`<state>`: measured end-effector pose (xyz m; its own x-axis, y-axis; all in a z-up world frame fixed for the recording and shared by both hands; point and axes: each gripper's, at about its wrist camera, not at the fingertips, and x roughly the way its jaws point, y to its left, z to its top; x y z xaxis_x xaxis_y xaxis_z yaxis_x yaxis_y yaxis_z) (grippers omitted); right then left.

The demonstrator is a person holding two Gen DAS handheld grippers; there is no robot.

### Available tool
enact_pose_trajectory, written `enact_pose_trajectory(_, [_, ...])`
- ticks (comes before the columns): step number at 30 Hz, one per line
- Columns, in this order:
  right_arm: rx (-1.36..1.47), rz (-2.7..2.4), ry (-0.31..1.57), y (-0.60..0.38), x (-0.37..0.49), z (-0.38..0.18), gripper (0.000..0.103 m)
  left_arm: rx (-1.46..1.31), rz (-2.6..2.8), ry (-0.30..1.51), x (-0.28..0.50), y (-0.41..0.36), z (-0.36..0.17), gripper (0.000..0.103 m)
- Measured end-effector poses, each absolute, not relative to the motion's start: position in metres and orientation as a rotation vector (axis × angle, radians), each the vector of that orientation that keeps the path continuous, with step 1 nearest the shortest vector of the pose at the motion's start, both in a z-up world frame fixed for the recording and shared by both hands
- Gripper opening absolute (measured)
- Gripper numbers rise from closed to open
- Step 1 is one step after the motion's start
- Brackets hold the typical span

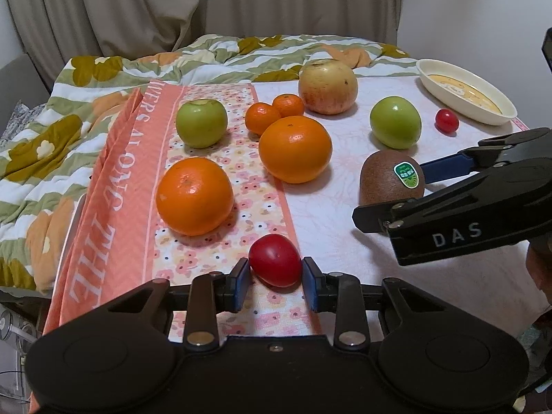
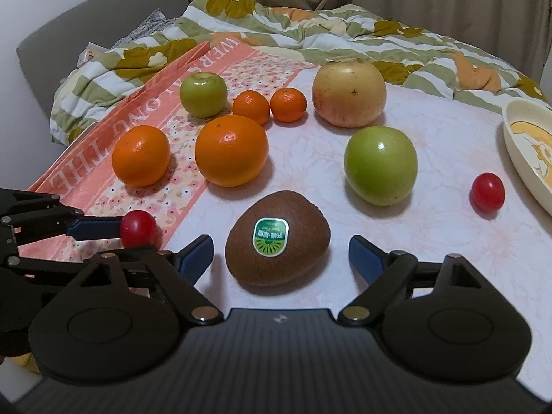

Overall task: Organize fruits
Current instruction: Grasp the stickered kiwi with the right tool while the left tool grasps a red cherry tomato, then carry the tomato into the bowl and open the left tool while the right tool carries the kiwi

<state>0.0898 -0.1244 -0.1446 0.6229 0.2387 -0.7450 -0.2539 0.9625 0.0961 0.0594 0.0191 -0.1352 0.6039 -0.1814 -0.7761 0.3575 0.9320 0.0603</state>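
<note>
Cream dish [image 1: 445, 79] holds no fruit; cherry tomato [image 1: 446, 120] lies just beside it

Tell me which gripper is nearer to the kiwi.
Right. The right gripper is open with the kiwi between its fingers, not yet touching. The left gripper is off to the kiwi's side, shut on a cherry tomato.

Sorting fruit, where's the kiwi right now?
The kiwi lies between the open right claw's fingers, in front of the green apple.
</note>
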Motion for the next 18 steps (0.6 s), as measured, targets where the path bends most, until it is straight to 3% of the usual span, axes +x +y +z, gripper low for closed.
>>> enact_pose_trajectory(4, [-0.015,0.259,0.848,-0.123,0.092,-0.148,0.097,0.215,-0.31,0.871,0.059,0.023,-0.135,0.036])
enact_pose_trajectory(7, [-0.021,0.272,0.834,-0.122,0.092,-0.147,0.079,0.21,-0.307,0.872,0.059,0.025,-0.134,0.036])
enact_pose_trajectory(18, [0.026,0.245,0.818,-0.126,0.081,-0.126,0.078,0.203,-0.305,0.838,0.058,0.026,-0.112,0.036])
